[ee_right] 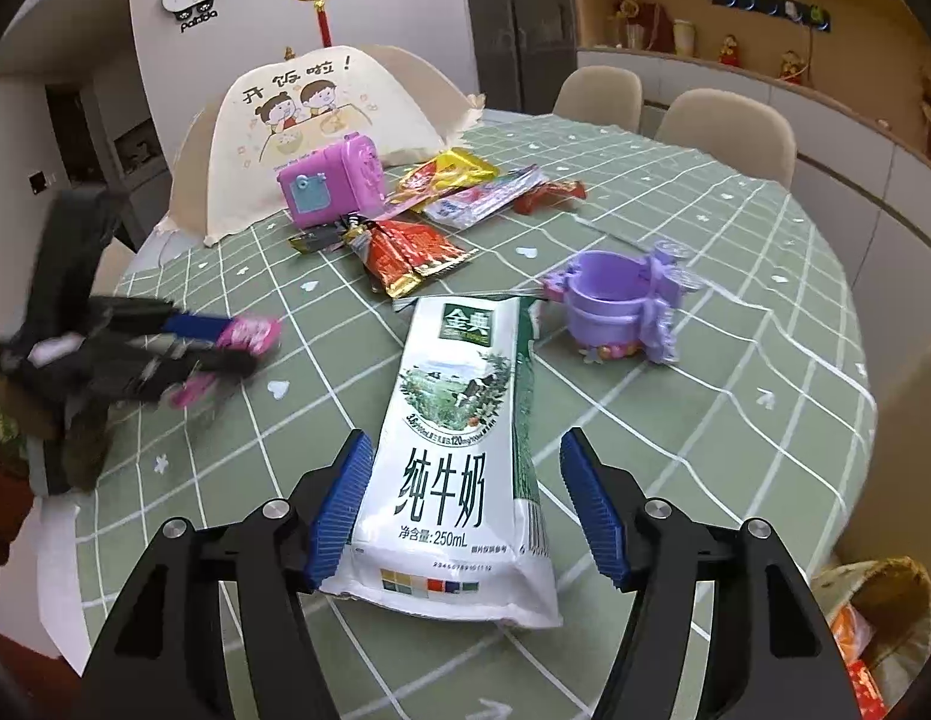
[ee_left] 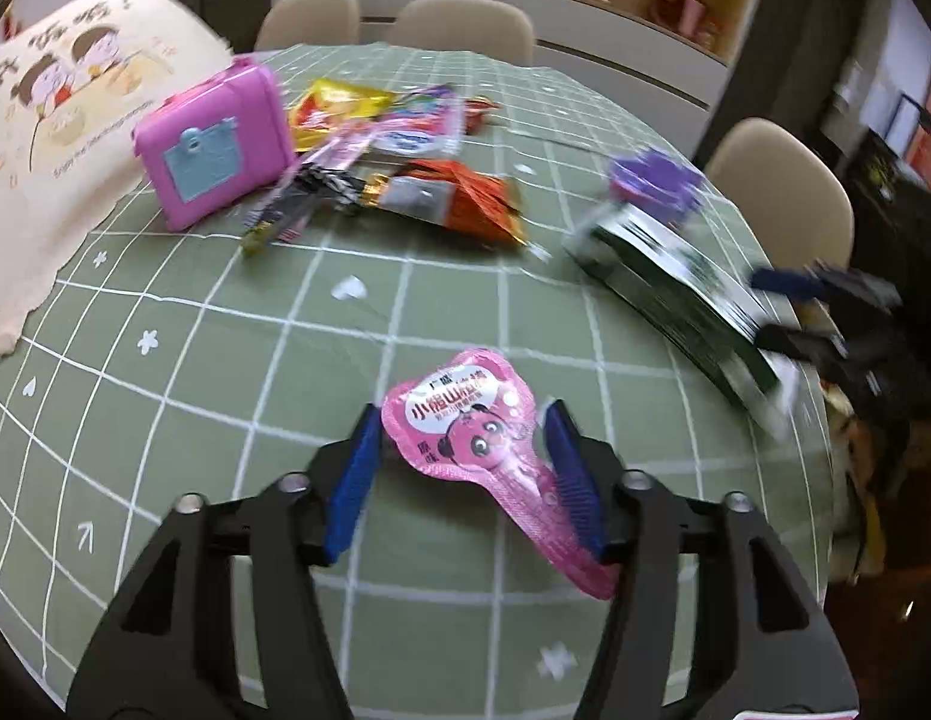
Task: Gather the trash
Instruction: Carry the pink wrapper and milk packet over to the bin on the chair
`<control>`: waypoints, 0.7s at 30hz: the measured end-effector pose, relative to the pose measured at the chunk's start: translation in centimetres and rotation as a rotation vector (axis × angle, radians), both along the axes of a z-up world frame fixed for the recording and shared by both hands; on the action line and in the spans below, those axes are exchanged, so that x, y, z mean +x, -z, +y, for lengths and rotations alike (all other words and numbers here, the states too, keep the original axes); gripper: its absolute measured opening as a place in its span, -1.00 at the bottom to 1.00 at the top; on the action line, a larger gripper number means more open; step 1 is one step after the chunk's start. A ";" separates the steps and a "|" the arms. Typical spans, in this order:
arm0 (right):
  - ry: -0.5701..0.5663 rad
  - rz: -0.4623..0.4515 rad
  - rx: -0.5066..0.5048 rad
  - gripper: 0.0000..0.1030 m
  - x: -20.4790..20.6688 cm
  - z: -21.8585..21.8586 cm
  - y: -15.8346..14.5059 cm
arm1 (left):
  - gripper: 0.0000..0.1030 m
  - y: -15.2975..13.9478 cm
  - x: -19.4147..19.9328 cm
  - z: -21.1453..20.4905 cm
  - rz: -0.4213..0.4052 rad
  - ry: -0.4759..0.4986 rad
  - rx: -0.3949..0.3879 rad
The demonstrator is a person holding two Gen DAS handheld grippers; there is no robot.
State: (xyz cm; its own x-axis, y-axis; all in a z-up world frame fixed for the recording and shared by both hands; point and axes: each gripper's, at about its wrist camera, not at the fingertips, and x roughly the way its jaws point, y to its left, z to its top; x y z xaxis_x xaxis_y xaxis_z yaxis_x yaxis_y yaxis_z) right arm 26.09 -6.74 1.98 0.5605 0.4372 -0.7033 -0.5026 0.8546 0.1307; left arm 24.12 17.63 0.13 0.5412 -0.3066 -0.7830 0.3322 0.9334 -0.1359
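A pink candy wrapper (ee_left: 459, 438) with a cartoon face sits between the blue pads of my left gripper (ee_left: 464, 413), which is shut on it; it stays sharp while the table behind blurs. The right wrist view shows that left gripper (ee_right: 225, 342) blurred at the left, with pink showing between its fingers. A flattened white and green milk carton (ee_right: 459, 450) lies on the green checked tablecloth (ee_right: 735, 420). My right gripper (ee_right: 466, 439) straddles it, open: the left pad touches its edge and the right pad stands apart. From the left wrist, the carton (ee_left: 675, 294) and right gripper (ee_left: 783, 309) are blurred.
Several snack wrappers (ee_right: 417, 246) lie beside a pink toy box (ee_right: 333, 186) at the far side. A purple toy cup (ee_right: 615, 306) stands right of the carton. A cream food cover (ee_right: 297, 120) is behind. Chairs (ee_right: 723, 126) ring the table. A lined basket (ee_right: 873, 618) sits at lower right.
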 end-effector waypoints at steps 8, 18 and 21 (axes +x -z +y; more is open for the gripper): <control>0.079 -0.006 0.006 0.19 1.5 1.5 -0.4 | 0.21 -0.1 -1.5 -0.1 0.018 -0.109 -0.087; 0.099 -0.010 -0.056 0.20 2.4 2.3 -0.1 | -0.07 0.4 0.4 -3.0 -0.035 -0.227 -0.030; 0.096 0.012 -0.054 0.20 3.0 2.6 -0.1 | -0.17 -0.1 -0.4 -3.2 -0.091 -0.219 -0.003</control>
